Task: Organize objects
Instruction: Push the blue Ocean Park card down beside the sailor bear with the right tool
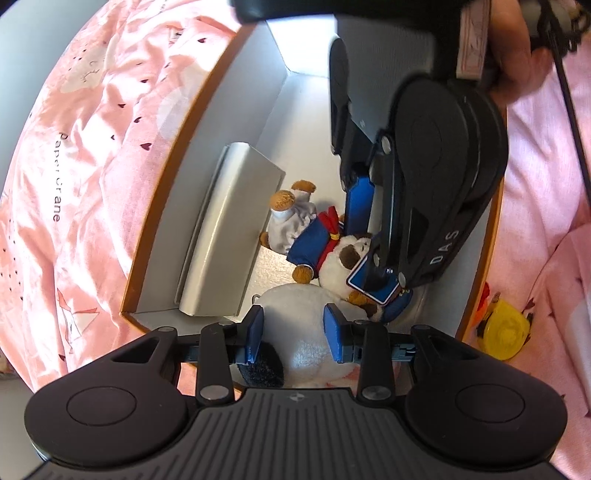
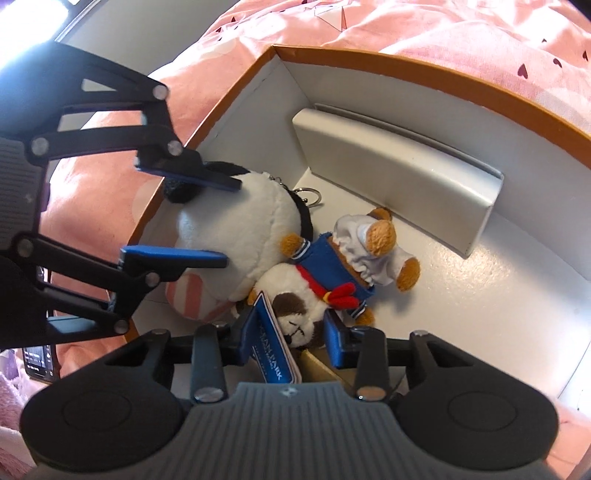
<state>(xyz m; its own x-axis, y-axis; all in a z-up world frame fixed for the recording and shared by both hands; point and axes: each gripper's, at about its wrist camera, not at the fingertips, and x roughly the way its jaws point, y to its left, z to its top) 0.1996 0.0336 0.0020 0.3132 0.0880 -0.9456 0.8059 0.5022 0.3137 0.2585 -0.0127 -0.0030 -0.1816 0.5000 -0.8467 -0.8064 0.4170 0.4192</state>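
Right gripper clamps the soft sailor-dog plush by its head; left gripper pinches the light, squashy white plush inside the box.

Two plush toys touching inside box, beside insert, on bedspread.

Right half of the box floor lies bare; the white insert blocks the far wall, two plush toys crowd the left corner.
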